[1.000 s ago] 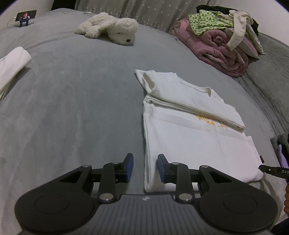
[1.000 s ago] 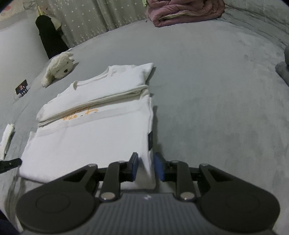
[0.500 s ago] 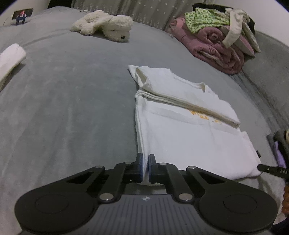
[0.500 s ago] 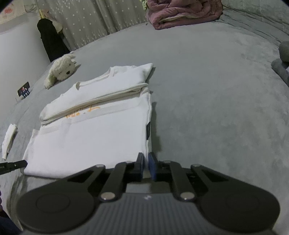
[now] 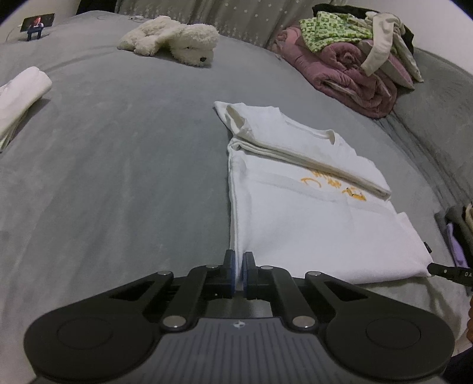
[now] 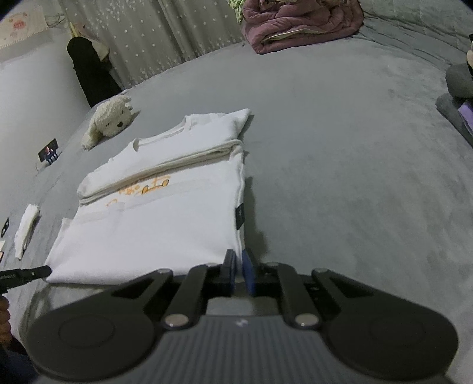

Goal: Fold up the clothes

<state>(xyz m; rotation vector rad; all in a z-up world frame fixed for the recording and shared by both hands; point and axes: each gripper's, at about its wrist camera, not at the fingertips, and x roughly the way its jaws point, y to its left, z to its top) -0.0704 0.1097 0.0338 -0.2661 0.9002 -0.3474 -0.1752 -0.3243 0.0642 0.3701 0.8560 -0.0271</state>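
Both jaws are pinched tight on the near hem of the white T-shirt (image 5: 310, 218): the left gripper (image 5: 239, 270) at its left corner, the right gripper (image 6: 239, 270) at its right corner. It lies half-folded on the grey bed (image 5: 118, 165), collar end doubled over toward the far side.

Shirt (image 5: 310, 224): white, orange print on the chest. Bed (image 5: 118, 165): plain grey. Plush dog (image 5: 174, 42): cream. Blanket (image 5: 348, 76): dusty pink, topped by a green-and-white patterned garment (image 5: 334, 28). Curtain (image 6: 165, 35): grey, white dots. Fingers (image 6: 247, 273): black, blue pads.
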